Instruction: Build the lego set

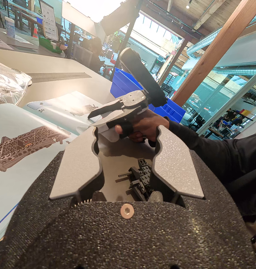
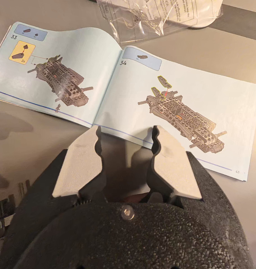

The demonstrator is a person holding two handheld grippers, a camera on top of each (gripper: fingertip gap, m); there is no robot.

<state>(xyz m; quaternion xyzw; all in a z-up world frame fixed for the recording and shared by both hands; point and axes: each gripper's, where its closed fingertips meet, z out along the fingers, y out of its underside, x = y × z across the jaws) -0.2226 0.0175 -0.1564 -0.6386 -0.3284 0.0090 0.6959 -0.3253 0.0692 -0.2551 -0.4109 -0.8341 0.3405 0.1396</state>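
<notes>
My left gripper point(image 1: 127, 131) is open and tilted up over the tan table point(image 1: 66, 65). A dark grey brick model point(image 1: 140, 179) lies on the table below, close to the inner side of my right-hand finger point(image 1: 172, 160). The pads do not press on it. My right gripper point(image 2: 126, 129) is open with nothing between its fingers. It hovers over the near edge of an open instruction booklet point(image 2: 124, 90), near the spine. The left wrist view shows the right gripper point(image 1: 94, 120) held by a hand point(image 1: 146, 126), fingertips down at the booklet point(image 1: 59, 106).
Clear plastic bags point(image 2: 153, 17) lie on the table beyond the booklet and also show in the left wrist view point(image 1: 8, 83). A blue bin point(image 1: 124, 83) stands behind the right gripper. Loose grey pieces point(image 2: 2, 218) lie at the lower left of the right wrist view.
</notes>
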